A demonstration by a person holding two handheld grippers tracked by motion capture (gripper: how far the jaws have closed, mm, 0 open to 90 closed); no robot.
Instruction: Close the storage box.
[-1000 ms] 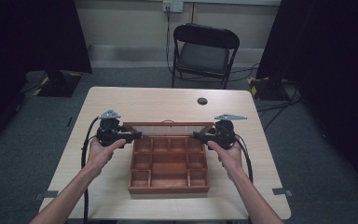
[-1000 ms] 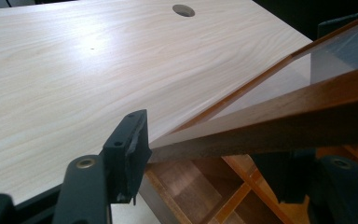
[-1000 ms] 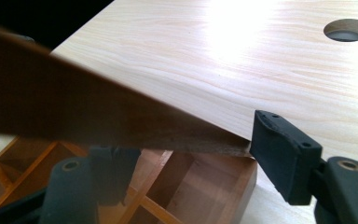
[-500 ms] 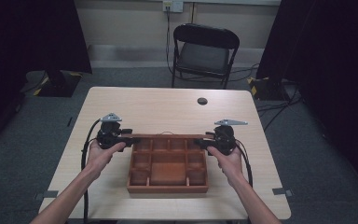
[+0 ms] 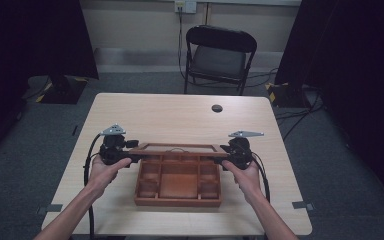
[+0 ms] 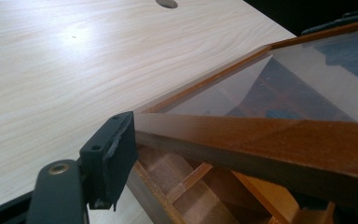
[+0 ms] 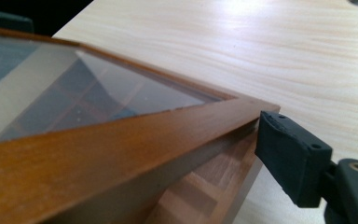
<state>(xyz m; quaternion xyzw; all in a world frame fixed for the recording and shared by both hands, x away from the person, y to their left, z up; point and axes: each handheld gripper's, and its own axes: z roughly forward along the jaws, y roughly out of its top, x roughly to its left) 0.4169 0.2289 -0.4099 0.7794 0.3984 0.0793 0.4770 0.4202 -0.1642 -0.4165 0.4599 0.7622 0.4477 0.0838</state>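
On the near half of the table (image 5: 145,107) I had both forearms reaching in from the bottom edge of the high view, a hand wrapped round each tool and both tools pointed inward at one another. My left gripper (image 5: 128,157) sat at the left end of the glass-paned lid (image 5: 180,148) of the wooden compartment box (image 5: 178,181), and my right gripper (image 5: 223,159) sat at its right end. The lid stood raised off the box, hinged along the far side, its front rail lifted above the compartments.

From the left gripper view, one black pad (image 6: 109,158) lay against the end of the lid's wooden frame (image 6: 261,140); those jaws had just been opening, with the rail between them, and I could not tell whether they pressed on it. From the right gripper view, one pad (image 7: 291,156) stood at the lid's corner (image 7: 242,109); those jaws had eased apart a little too, and whether they gripped I could not tell either.

The box lay squarely toward my side of the table, with bare tabletop to its left, right and beyond. A small dark round spot (image 5: 217,108) sat well apart on the far part of the table. Beyond the far edge stood a black folding chair (image 5: 217,57), with cables (image 5: 300,107) trailing on the floor to the right.
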